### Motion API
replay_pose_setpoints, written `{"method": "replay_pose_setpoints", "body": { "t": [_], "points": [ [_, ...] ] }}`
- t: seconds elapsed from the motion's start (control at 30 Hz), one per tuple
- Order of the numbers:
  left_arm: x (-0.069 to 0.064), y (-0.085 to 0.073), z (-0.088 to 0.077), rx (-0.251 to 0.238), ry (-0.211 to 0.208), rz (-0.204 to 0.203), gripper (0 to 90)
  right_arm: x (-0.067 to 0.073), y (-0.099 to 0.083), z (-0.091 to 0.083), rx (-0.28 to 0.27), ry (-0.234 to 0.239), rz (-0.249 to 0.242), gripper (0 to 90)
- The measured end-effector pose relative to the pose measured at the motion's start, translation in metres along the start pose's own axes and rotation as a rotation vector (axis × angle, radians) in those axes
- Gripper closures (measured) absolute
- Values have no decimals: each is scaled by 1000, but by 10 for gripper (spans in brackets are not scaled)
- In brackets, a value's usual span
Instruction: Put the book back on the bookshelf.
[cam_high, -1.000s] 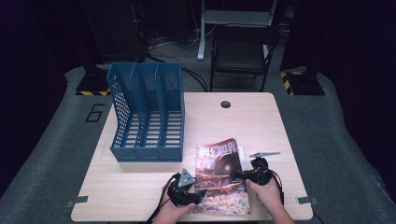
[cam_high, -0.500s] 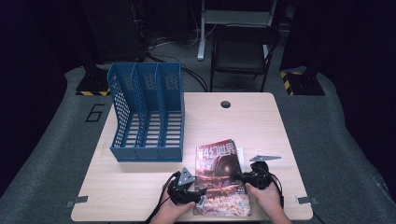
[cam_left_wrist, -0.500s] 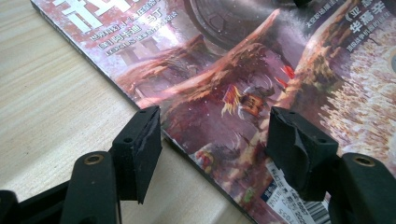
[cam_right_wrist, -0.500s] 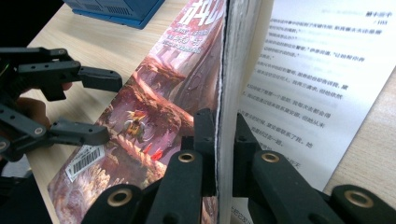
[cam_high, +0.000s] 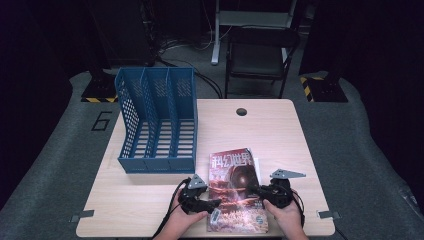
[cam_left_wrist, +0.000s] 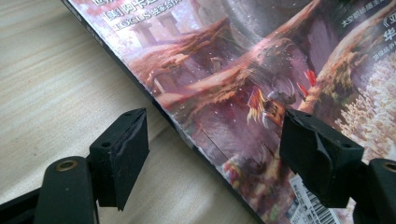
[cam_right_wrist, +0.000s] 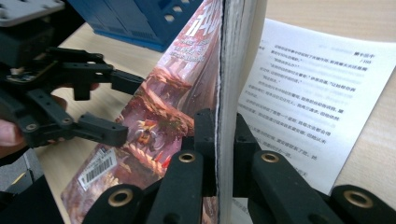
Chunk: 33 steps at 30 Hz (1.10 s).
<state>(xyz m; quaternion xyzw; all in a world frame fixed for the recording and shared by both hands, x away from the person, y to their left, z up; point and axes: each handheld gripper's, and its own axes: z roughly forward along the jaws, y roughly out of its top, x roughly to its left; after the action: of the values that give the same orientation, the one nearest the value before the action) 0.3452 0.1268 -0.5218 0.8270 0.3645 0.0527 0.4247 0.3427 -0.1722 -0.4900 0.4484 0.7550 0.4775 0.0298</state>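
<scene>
A magazine (cam_high: 235, 190) with a reddish illustrated cover lies near the table's front edge. My right gripper (cam_high: 257, 191) is shut on its right edge. In the right gripper view the jaws (cam_right_wrist: 217, 135) pinch the cover and a thick sheaf of pages, raised off a printed white page (cam_right_wrist: 299, 102) that lies flat. My left gripper (cam_high: 214, 203) is at the magazine's left edge. Its jaws (cam_left_wrist: 212, 154) have just been opening and stand apart. The magazine's edge (cam_left_wrist: 187, 135) runs between them, and neither pad presses on it.
A blue three-slot file holder (cam_high: 157, 120) stands at the table's back left, with its open slots facing the front. The wooden table (cam_high: 280, 135) has a round cable hole (cam_high: 241, 111) near its far edge. A dark chair (cam_high: 260, 55) stands beyond the table.
My right gripper has shifted slightly with the magazine's right edge in it. The left hand has stayed where it was at the left edge.
</scene>
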Motion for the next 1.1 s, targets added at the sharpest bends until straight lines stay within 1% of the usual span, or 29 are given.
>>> {"method": "replay_pose_setpoints", "body": {
  "t": [0.07,0.1,0.13,0.17,0.2,0.23,0.27,0.3,0.33,0.37,0.43,0.5,0.53,0.57,0.6,0.63,0.67,0.7,0.77,0.8,0.87,0.9,0.93,0.97,1.0,1.1],
  "points": [
    [1,1,-1,-7,-8,-6,239,3,1,-2,-25,7,-13,859],
    [2,2,-1,-4,-20,-16,240,4,1,-3,-35,15,-22,859],
    [3,3,-2,2,-40,-26,241,5,1,-5,-42,21,-26,858],
    [4,3,-2,1,-55,-47,247,6,1,-5,-48,29,-22,859],
    [5,4,-1,-4,-64,-69,252,7,2,-6,-54,39,-30,859],
    [6,5,-2,2,-81,-80,252,8,2,-7,-61,45,-34,858],
    [7,5,-2,-9,-89,-92,251,9,2,-8,-67,49,-40,858],
    [7,6,-2,-16,-89,-97,251,11,2,-9,-73,56,-45,858],
    [7,6,-1,-17,-98,-98,252,13,2,-10,-76,61,-53,858],
    [6,6,-2,-9,-118,-115,255,14,2,-10,-82,62,-56,858],
    [6,7,-1,-5,-127,-91,274,15,2,-11,-88,67,-58,858],
    [5,7,-1,0,-137,-84,287,15,2,-11,-90,72,-61,858],
    [4,7,-1,-8,-141,-84,296,15,2,-11,-89,74,-62,858],
    [4,8,-1,-2,-141,-77,306,15,2,-11,-94,81,-61,858],
    [4,8,-2,-2,-141,-79,307,15,2,-12,-94,82,-60,858],
    [3,8,-2,1,-150,-100,314,15,2,-12,-92,83,-60,857],
    [5,8,-3,-1,-146,-87,327,15,2,-12,-93,86,-61,857],
    [6,8,-4,-4,-151,-95,345,14,2,-12,-93,88,-62,857],
    [9,9,-7,-4,-169,-132,392,13,2,-12,-95,95,-61,857],
    [11,10,-9,1,-179,-134,420,14,2,-12,-92,96,-50,857],
    [10,11,-11,-5,-184,-156,457,12,2,-13,-94,106,-57,856],
    [12,11,-13,-2,-181,-138,472,13,3,-13,-93,108,-51,856],
    [10,12,-15,-4,-187,-150,488,12,3,-13,-93,112,-51,856],
    [10,13,-17,-13,-179,-134,507,12,3,-13,-98,114,-55,856],
    [9,14,-20,-24,-183,-138,538,12,4,-14,-95,114,-55,855],
    [6,19,-28,-32,-197,-129,617,11,6,-18,-93,116,-60,854]
  ]
}}
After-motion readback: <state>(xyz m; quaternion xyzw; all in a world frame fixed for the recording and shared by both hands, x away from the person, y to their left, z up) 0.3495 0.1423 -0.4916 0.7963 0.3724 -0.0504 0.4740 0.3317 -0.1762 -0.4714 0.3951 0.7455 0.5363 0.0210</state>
